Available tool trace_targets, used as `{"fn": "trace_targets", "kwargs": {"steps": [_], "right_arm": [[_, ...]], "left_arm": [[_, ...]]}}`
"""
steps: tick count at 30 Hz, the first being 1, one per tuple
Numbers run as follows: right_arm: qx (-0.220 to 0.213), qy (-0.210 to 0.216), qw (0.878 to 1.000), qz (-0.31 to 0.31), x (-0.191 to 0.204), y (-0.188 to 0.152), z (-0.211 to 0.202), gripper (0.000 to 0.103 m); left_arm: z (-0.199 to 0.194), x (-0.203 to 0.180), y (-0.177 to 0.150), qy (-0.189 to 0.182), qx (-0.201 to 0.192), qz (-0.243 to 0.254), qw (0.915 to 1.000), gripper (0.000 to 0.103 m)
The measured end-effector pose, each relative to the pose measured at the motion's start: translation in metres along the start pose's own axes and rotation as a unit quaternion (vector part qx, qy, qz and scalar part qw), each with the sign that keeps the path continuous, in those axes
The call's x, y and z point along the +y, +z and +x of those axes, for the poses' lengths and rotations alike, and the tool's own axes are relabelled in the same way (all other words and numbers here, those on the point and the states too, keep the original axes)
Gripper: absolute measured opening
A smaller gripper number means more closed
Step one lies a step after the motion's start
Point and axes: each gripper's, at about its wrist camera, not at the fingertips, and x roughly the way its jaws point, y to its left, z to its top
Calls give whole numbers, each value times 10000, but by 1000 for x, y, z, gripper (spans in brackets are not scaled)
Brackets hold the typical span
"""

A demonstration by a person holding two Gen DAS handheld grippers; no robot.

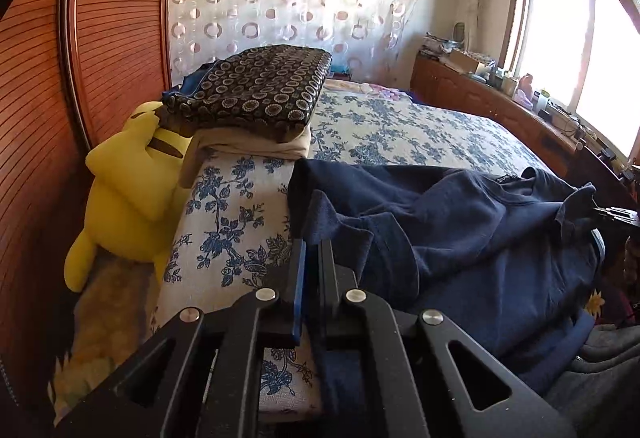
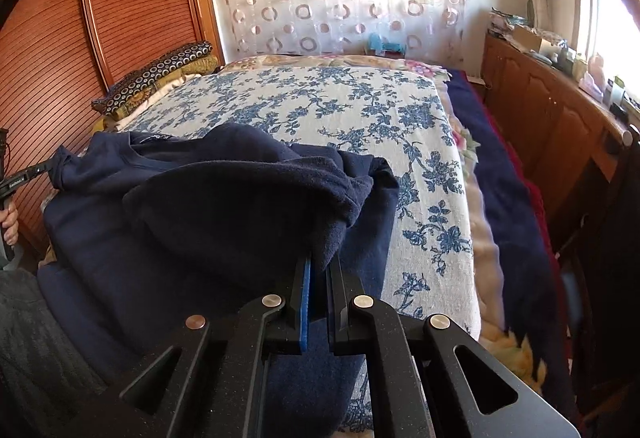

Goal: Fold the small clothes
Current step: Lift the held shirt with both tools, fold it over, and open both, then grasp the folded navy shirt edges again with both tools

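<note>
A navy blue shirt lies crumpled on the near end of a bed with a blue-flowered cover. My left gripper is shut on the shirt's left edge, low over the bed. My right gripper is shut on a lifted fold of the same shirt, which drapes over the rest of the garment. The right gripper's tip also shows at the far right of the left wrist view, holding the collar side. The left gripper shows at the far left of the right wrist view.
A stack of folded patterned fabric sits on the bed's left side, beside a yellow plush toy. A wooden wardrobe stands at the left. A low wooden cabinet with clutter runs under the window at the right.
</note>
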Motion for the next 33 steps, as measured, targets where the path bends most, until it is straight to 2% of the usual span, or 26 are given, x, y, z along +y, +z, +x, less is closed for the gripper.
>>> {"fn": "trace_targets", "kwargs": {"steps": [2, 4, 5, 6, 10, 12, 14, 19, 24, 28, 33], "right_arm": [[-69, -93, 9999, -14, -1, 7, -5, 19], [-223, -133, 9997, -10, 5, 9, -18, 37], [-322, -146, 9994, -12, 6, 10, -25, 43], [-402, -202, 9990, -9, 7, 11, -30, 53], [-633, -336, 9974, 23, 3, 17, -45, 65], [-687, -422, 9967, 68, -2, 18, -46, 69], [-722, -456, 9963, 90, -5, 24, -39, 70], [-489, -290, 9979, 300, -19, 48, 15, 71], [-15, -50, 9991, 416, -20, 57, 60, 71], [300, -3, 9988, 387, -16, 56, 80, 71], [425, 53, 9984, 368, -15, 59, 83, 71]], "left_arm": [[-4, -1, 0, -19, -33, 71, 10000, 8], [-6, -3, 3, 34, -71, 176, 9998, 26], [-6, -3, 4, 68, -59, 183, 9998, 39], [-6, -4, 5, 79, -36, 176, 9998, 40], [-5, -4, 11, 9, -38, 184, 9998, 44], [-4, -5, 15, -45, -63, 217, 9997, 70], [-3, -6, 21, -151, -88, 222, 9996, 80], [9, -7, 40, -200, -111, 180, 9996, 80], [27, -4, 54, -150, 6, 175, 9997, 80], [43, 1, 63, -105, 181, 155, 9997, 80], [61, 7, 72, -35, 363, 172, 9992, 80]]}}
